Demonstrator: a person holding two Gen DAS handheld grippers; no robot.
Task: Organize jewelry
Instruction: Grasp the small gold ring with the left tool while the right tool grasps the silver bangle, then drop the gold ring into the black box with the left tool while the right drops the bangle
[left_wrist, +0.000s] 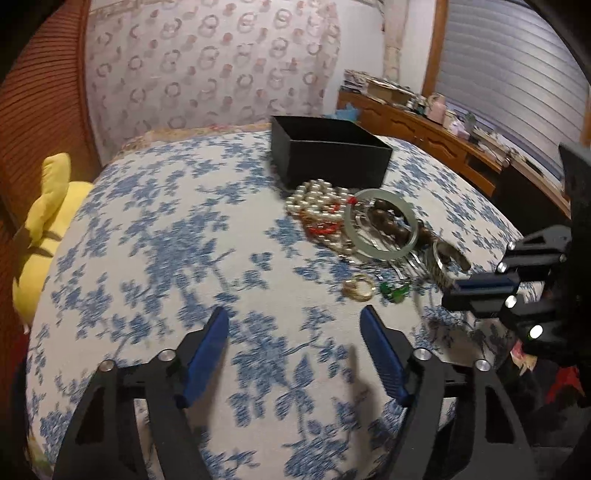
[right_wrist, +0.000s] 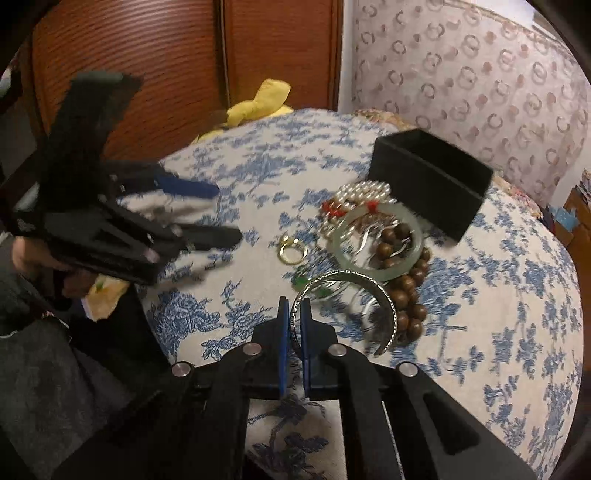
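A round surface draped in white cloth with a blue floral print fills the middle of both views. Behind it hangs a pale curtain printed with rings, and ribbed reddish-brown wooden panels stand at the upper left of the right wrist view. A yellow plush toy leans at the surface's left edge, and a long wooden dresser crowded with small items runs under a shuttered window at the upper right of the left wrist view.

An open black box sits on the cloth right of centre. Just in front of it lies the jewelry heap: a pearl strand, a pale green jade bangle over brown wooden beads, a gold ring and a small green piece nearest the lower edge.

The left gripper hangs over bare cloth with its jaws spread wide and nothing between them. The right gripper, at the bottom centre of its own view, is pinched tight on one end of an open silver cuff bracelet, which curves away toward the wooden beads.
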